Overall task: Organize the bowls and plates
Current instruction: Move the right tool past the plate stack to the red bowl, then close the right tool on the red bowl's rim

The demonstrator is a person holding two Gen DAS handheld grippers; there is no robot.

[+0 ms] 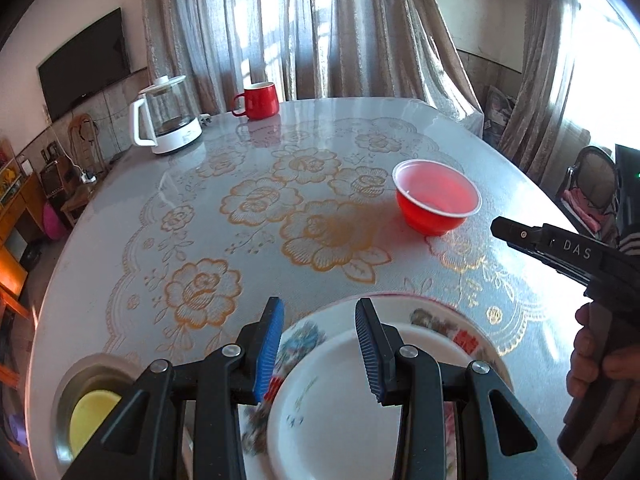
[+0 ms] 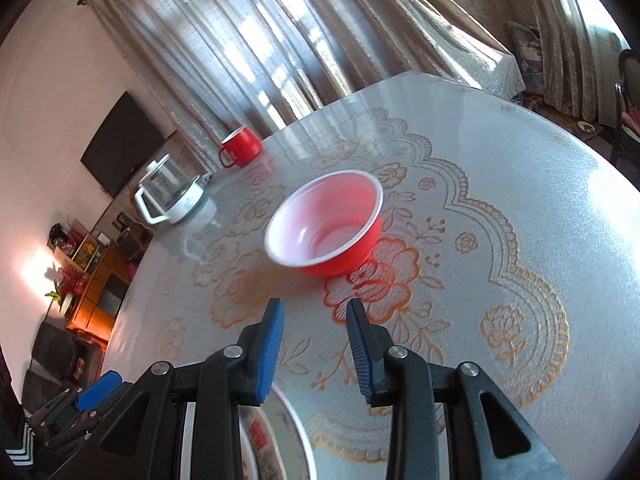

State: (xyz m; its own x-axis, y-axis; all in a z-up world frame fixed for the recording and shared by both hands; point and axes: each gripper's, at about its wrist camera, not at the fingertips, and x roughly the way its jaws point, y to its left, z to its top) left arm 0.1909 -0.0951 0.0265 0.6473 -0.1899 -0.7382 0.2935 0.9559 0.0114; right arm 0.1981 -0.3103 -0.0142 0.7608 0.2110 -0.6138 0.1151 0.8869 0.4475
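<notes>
A white plate [image 1: 332, 408] with a flowered rim lies at the near edge of the table. My left gripper [image 1: 319, 312] hovers over it, jaws apart, with nothing between the blue pads. Farther right on the table stands a red plastic bowl [image 1: 438, 198], white inside, upright and apart from both grippers. In the right wrist view that bowl [image 2: 324, 224] lies ahead of my right gripper [image 2: 315, 312], which is open and empty above the tablecloth. The plate's rim [image 2: 286, 432] shows under it. From the left wrist view the right gripper [image 1: 505, 233] enters from the right, held by a hand [image 1: 596, 360].
A round table with a gold-flowered cloth [image 1: 200, 280]. At the back left stand a glass kettle [image 1: 166, 120] and a red mug [image 1: 258, 100]. A steel bowl with something yellow in it [image 1: 86, 404] sits at the near left edge. Curtains hang behind; a chair [image 1: 592, 196] stands at the right.
</notes>
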